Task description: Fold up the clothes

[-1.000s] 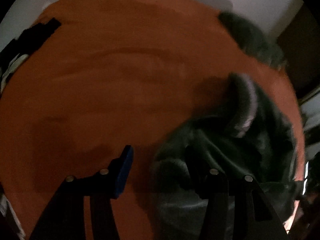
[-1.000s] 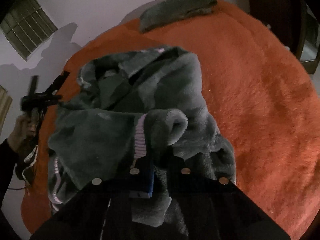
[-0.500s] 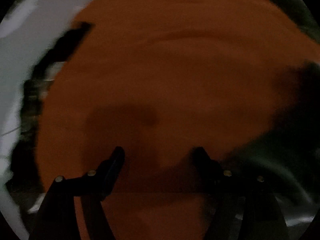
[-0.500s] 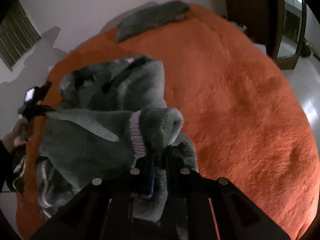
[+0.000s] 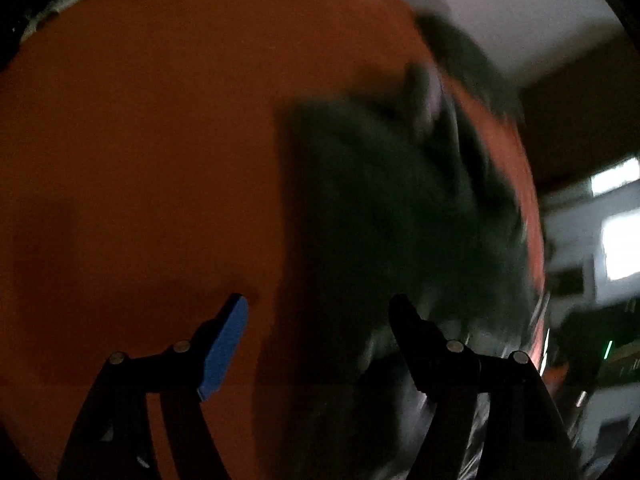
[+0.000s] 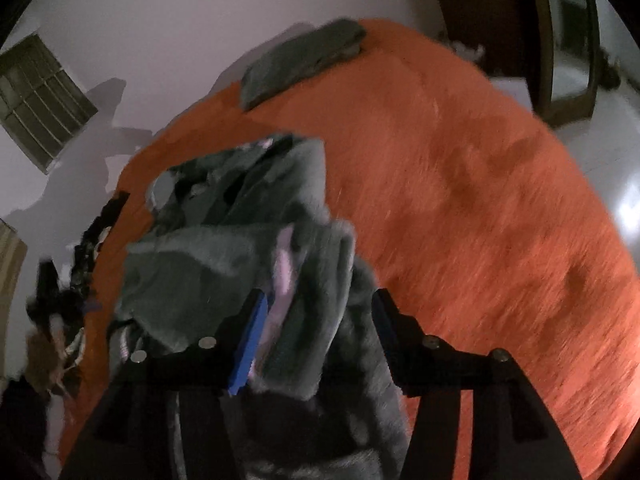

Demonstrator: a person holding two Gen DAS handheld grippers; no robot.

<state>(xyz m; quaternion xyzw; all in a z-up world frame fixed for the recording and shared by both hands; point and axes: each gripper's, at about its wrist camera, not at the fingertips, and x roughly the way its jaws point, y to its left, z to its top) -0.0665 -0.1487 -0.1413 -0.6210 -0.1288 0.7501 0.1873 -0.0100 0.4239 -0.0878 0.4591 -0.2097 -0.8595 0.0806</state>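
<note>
A grey fleece garment [image 6: 240, 248] with a pink-trimmed cuff lies bunched on the orange bed cover [image 6: 480, 216]. My right gripper [image 6: 320, 300] is open, with the cuff lying loose between its fingers. In the left wrist view the same garment [image 5: 380, 200] is a dark blurred heap at the right. My left gripper [image 5: 320, 308] is open and empty over the orange cover [image 5: 140, 160], just left of the garment's edge.
A folded grey garment [image 6: 300, 60] lies at the bed's far edge by the white wall. Dark items [image 6: 92, 240] lie at the bed's left edge. A dark wooden door frame [image 6: 540, 40] and pale floor are to the right.
My right gripper has opened and let go of the cuff it was shut on. My left gripper has swung back right toward the garment, still open.
</note>
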